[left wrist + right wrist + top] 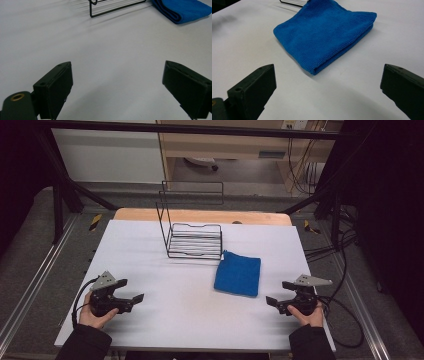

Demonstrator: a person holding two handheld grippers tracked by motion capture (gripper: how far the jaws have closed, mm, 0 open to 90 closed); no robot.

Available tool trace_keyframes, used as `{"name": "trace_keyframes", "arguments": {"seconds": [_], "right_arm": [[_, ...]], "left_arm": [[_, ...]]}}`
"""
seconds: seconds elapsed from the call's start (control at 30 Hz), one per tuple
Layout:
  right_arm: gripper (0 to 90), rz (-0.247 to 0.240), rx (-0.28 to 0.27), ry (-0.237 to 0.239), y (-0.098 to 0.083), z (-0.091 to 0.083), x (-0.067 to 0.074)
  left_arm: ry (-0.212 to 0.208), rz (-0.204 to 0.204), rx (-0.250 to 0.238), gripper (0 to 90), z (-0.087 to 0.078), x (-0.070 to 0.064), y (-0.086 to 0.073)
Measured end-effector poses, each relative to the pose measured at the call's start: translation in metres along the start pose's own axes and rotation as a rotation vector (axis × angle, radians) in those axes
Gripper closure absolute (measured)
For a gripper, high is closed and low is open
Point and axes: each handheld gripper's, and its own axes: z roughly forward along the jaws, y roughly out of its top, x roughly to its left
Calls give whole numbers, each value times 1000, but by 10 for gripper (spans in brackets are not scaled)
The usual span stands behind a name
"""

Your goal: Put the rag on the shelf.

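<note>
White table (165, 315) with a wooden strip along its far edge. Near the far edge, toward the middle: a black wire rack (192, 227), tall frame rising at its back. Touching or just beside the rack's near right corner: a folded blue cloth (238, 274), lying flat, right of the table's centre.

Near the near left corner: left gripper (132, 301) in a hand, fingers wide apart and empty, aimed toward the middle. Near the near right corner: right gripper (274, 303), likewise spread and holding nothing.

From the left gripper view: rack's base wire (116, 8) and cloth's folded layers (180, 10), far off. From the right gripper view: cloth (324, 35) close ahead between spread fingers (253, 92), folded edge nearest, terry weave plain.
</note>
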Motion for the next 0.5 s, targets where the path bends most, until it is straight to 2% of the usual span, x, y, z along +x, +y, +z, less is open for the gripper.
{"name": "trace_keyframes", "arguments": {"seconds": [0.27,0.5], "right_arm": [[7,-5,4,-3,1,1,2],[7,-21,30,-3,3,8,10]], "left_arm": [[-3,-7,6,97,1,0,-2],[-1,0,8,97,1,0,-2]]}}
